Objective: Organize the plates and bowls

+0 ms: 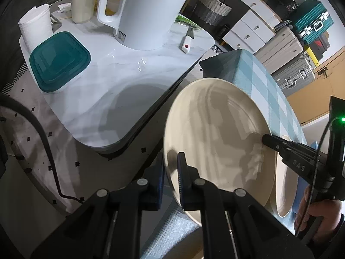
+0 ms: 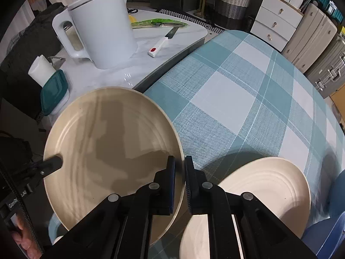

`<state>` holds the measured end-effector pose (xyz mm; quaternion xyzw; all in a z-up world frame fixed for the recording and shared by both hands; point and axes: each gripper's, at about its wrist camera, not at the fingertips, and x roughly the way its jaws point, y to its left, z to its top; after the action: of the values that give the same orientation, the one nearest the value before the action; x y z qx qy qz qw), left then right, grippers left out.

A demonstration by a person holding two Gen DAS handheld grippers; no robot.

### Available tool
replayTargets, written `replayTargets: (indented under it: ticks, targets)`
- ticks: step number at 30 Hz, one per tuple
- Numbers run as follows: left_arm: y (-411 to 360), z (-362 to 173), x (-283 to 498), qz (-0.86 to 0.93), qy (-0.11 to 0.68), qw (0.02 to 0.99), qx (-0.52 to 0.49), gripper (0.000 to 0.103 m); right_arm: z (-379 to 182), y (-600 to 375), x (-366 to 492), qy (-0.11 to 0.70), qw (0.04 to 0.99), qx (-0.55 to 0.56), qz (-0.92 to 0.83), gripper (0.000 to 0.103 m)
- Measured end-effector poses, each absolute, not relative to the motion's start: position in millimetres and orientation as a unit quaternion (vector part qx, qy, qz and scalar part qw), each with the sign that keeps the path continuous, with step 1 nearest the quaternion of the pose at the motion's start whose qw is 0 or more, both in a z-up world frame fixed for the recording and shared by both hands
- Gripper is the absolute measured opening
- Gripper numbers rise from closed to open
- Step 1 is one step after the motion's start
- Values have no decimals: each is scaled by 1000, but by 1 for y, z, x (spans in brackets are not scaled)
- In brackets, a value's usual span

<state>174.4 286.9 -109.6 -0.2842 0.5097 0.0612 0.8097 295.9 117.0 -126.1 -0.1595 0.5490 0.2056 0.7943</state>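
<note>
Second plate [image 2: 269, 185] half hidden behind right tool [image 2: 180, 166]

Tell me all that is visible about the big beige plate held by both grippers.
The big beige plate is round, matte, probably ceramic or melamine, with faint concentric rings and a low raised rim; it is empty. It is tilted, at the edge of the checked tablecloth. The left gripper is shut on one rim, the right gripper on the opposite rim. A paler plate lies beside it.
</note>
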Motion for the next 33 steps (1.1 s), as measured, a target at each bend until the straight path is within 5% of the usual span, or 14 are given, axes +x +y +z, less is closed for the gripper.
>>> replayTargets:
  ticks: [33]
  targets:
    - [290, -101, 168, 60, 494, 815, -298, 9, -115, 119, 290, 542, 804, -136, 203, 12]
